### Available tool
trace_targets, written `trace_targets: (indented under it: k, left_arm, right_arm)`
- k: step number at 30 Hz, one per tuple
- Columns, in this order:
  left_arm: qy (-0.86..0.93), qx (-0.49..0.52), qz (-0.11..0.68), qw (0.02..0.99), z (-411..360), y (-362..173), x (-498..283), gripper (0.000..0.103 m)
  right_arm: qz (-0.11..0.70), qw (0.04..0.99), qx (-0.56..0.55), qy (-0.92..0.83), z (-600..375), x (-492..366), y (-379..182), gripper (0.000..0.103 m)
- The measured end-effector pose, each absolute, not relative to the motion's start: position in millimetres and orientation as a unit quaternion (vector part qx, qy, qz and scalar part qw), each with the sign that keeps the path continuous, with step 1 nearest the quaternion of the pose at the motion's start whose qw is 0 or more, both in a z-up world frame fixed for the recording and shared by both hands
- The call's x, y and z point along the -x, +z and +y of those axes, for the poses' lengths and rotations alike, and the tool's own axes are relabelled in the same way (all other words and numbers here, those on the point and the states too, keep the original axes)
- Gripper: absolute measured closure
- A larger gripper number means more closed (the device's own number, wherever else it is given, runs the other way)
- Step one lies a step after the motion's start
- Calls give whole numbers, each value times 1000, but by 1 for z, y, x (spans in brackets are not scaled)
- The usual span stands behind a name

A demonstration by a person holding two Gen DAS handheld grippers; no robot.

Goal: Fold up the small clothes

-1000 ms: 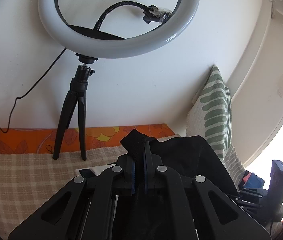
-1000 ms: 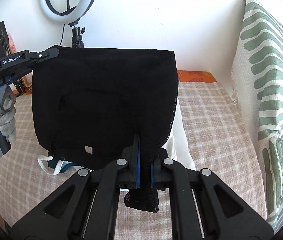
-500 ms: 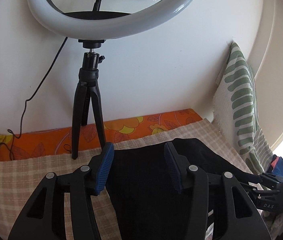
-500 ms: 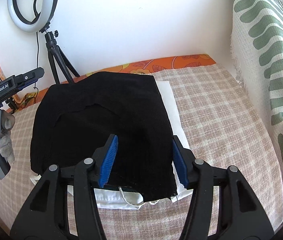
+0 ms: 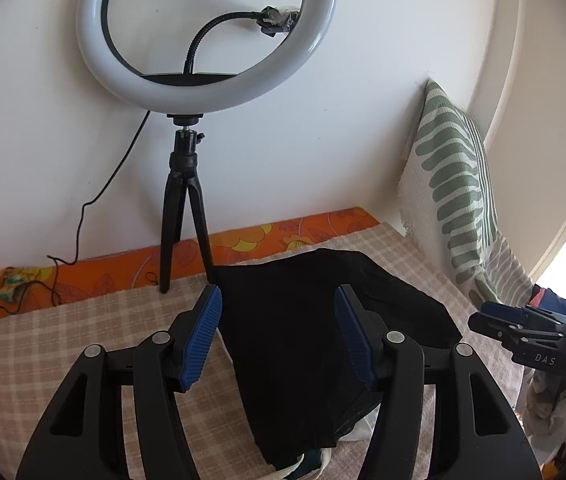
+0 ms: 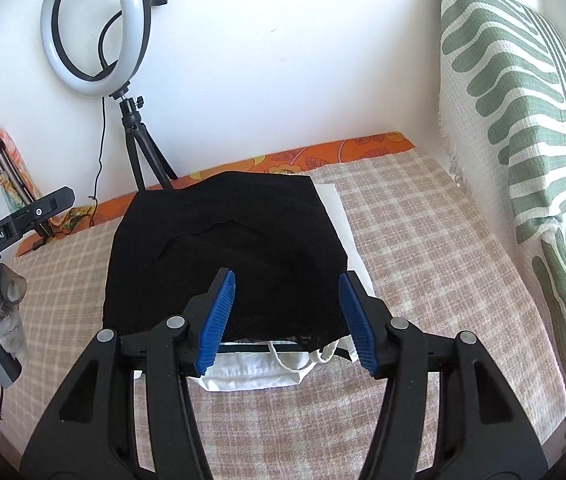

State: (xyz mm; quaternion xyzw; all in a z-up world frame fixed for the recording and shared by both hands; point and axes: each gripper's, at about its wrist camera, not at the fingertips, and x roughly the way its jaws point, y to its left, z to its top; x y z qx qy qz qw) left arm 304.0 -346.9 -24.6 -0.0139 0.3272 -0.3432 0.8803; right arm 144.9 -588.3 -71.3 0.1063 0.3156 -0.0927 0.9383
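Black garment (image 6: 223, 248) beyond both spread jaws

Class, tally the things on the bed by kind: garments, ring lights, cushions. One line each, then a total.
Garments: 2, black garment on white garment
Ring lights: 1
Cushions: 1
Total: 4

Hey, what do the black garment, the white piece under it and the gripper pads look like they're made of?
Black garment: matte, soft knit, likely cotton; it drapes limply, and its near hem looks finely textured.
White piece: smooth woven cloth, probably cotton, with a stitched hem.
Right gripper pads: blue ribbed rubber or soft plastic, judging by the fine ridges.
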Motion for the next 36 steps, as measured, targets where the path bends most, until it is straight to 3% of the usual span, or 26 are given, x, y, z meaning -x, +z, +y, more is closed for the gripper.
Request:
trace_targets:
  k: [12, 14, 22, 27, 36]
  left_arm:
    - [-350, 9, 284, 893, -295, 13, -238, 41]
    - [-352, 11, 279, 893, -284, 15, -225, 37]
    - [-344, -15, 272, 898, -248, 5, -170, 29]
    - [-348, -24, 276, 896, -234, -1, -136, 24]
    - [-312, -38, 244, 917, -216, 0, -85, 17]
  right_arm:
    - [269, 953, -96, -98, -548, -86, -24, 45]
    - [258, 957, -96, -95, -538, -76, -20, 37]
    - [236, 963, -97, -89, -499, -38, -27, 26]
    - [236, 962, -104, -85, -478, -14, -37, 24]
    - [200, 969, -109, -99, -444, 37, -44, 1]
